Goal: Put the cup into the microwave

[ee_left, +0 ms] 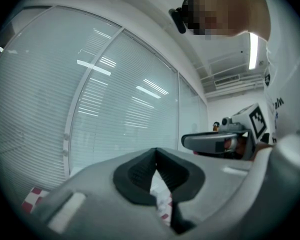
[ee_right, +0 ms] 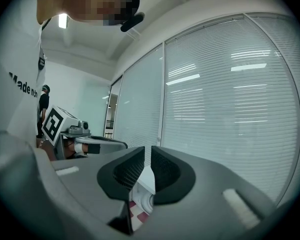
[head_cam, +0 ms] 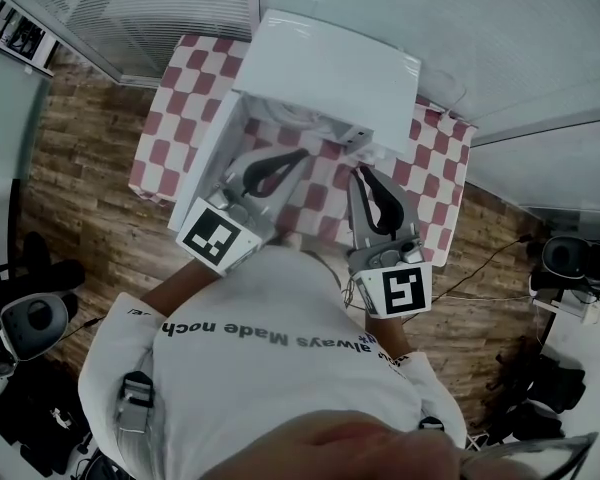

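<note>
The white microwave [head_cam: 330, 63] stands on a table with a red-and-white checked cloth [head_cam: 180, 118]. Its door [head_cam: 212, 158] hangs open to the left. A small white object [head_cam: 355, 136] sits at the front of the opening; it may be the cup, but I cannot tell. The same sort of white rounded shape [ee_right: 141, 203] shows low between the right jaws. My left gripper [head_cam: 305, 154] points at the opening, shut and empty, its pads [ee_left: 140, 176] meeting at the tips. My right gripper [head_cam: 364, 172] is beside it, pads [ee_right: 165, 171] almost touching, nothing between them.
Windows with white blinds [head_cam: 180, 3] run behind the table. The floor is wood [head_cam: 90, 198]. Dark bags and gear [head_cam: 40, 418] lie at the left, more equipment and cables [head_cam: 570, 268] at the right. A person [ee_right: 42, 109] stands far off in the room.
</note>
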`<move>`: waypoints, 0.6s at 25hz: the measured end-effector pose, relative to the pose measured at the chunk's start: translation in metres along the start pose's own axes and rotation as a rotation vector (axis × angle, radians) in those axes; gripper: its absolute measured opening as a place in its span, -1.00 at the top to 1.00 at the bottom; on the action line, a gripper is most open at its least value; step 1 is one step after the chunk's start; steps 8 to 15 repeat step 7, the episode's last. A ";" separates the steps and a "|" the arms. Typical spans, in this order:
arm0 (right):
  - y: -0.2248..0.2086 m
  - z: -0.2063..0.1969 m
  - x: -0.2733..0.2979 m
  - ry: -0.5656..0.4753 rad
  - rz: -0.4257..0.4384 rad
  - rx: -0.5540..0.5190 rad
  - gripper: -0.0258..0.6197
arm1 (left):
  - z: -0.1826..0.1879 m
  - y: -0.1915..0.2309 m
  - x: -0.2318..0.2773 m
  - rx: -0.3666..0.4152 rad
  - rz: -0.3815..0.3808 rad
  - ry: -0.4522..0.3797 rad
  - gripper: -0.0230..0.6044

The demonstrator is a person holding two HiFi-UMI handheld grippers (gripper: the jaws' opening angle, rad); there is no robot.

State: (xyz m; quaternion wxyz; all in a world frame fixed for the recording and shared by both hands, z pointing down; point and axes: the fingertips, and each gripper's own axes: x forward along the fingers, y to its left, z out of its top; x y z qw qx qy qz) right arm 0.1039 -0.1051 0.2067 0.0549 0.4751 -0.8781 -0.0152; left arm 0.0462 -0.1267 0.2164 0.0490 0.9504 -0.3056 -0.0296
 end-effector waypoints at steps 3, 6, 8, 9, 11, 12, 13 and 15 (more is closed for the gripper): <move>-0.002 0.001 0.001 -0.004 0.003 0.003 0.79 | -0.004 0.002 0.000 0.005 0.005 0.017 0.92; -0.003 0.003 0.001 -0.008 0.006 0.000 0.79 | -0.010 0.003 -0.001 0.020 0.007 0.045 0.92; -0.004 0.003 0.001 -0.008 0.008 -0.002 0.79 | -0.011 0.003 -0.001 0.025 0.007 0.047 0.92; -0.004 0.003 0.001 -0.008 0.008 -0.002 0.79 | -0.011 0.003 -0.001 0.025 0.007 0.047 0.92; -0.004 0.003 0.001 -0.008 0.008 -0.002 0.79 | -0.011 0.003 -0.001 0.025 0.007 0.047 0.92; -0.004 0.003 0.001 -0.008 0.008 -0.002 0.79 | -0.011 0.003 -0.001 0.025 0.007 0.047 0.92; -0.004 0.003 0.001 -0.008 0.008 -0.002 0.79 | -0.011 0.003 -0.001 0.025 0.007 0.047 0.92; -0.004 0.003 0.001 -0.008 0.008 -0.002 0.79 | -0.011 0.003 -0.001 0.025 0.007 0.047 0.92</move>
